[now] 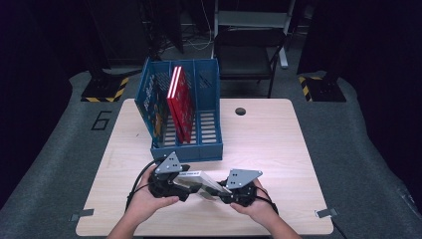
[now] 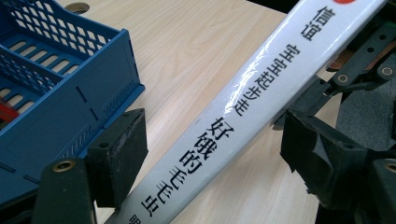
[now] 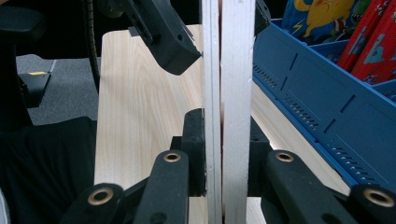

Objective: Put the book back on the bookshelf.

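Book: the white book (image 1: 201,183) sits low in the centre of the high view, between your two hands, just in front of the blue file rack (image 1: 209,149) and clear of its front lip.
Right tool: your right gripper (image 3: 227,154) is pinching the book's page edge, one pad on each cover; its own view shows the book standing straight up through the middle of the frame.
Left tool: your left gripper (image 2: 210,154) stands spread, with the book's spine running diagonally between the jaws. One pad is near the spine at lower left; whether it touches, I cannot tell. The other pad at right is apart from it.
Step in hand: likely steadying the book to stand it in the rack. Close the left jaws squarely on the covers before you lift.
Edges: mind the rack's low front wall and the dividers. The red books (image 1: 180,102) fill the middle slot and a colourful book (image 1: 155,107) leans in the left one.
Open room: the right-hand slot (image 1: 207,124) looks free, and bare table (image 1: 268,144) lies at centre right for swinging round.
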### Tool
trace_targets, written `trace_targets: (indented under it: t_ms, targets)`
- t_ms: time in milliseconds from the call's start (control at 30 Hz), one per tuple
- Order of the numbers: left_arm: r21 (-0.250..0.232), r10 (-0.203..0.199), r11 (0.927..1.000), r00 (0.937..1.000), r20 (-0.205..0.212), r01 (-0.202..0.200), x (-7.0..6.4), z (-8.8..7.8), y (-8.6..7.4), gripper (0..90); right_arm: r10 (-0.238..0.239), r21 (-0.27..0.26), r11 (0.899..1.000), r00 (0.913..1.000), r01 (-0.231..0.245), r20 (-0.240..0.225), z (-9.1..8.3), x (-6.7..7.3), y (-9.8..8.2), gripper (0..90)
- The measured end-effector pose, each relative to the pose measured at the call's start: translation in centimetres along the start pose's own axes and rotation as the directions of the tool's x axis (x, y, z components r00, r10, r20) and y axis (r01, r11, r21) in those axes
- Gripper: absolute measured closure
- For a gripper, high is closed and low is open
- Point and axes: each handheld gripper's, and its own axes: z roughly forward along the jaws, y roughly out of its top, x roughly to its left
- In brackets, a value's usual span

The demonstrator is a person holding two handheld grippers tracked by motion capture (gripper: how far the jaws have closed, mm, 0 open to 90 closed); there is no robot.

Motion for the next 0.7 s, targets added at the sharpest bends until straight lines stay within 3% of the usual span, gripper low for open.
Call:
trace_targets:
  t_ms: [133, 267, 400, 567, 700]
  targets:
    - [0.007, 0.003, 1.0000, 1.0000, -0.004, -0.003, 0.00, -0.24, -0.03, 25.4, -0.003, 0.005, 1.000, 1.0000, 0.003, -0.003, 0.01, -0.02, 0.05, 75.3]
    - [-0.014, -0.001, 0.9999, 1.0000, 0.001, 0.001, -0.20, -0.63, -0.18, 35.5, 0.017, 0.008, 1.000, 0.9997, -0.017, 0.016, -0.12, -0.37, -0.10, 69.9]
    - [-0.005, 0.033, 0.9994, 0.9993, -0.018, -0.034, -0.56, -0.76, -0.24, 39.0, 0.020, 0.013, 1.000, 0.9996, -0.021, 0.021, -0.15, -0.39, -0.18, 68.3]
    - [-0.002, 0.046, 0.9989, 0.9989, -0.007, -0.047, -0.49, -0.97, -0.33, 44.7, 0.034, 0.016, 0.999, 0.9990, -0.034, 0.029, -0.15, -0.52, -0.26, 64.6]
    - [0.009, 0.031, 0.9995, 0.9995, 0.006, -0.031, -0.42, -1.02, -0.45, 48.8, 0.050, 0.019, 0.999, 0.9980, -0.051, 0.037, -0.06, -0.74, -0.49, 60.0]
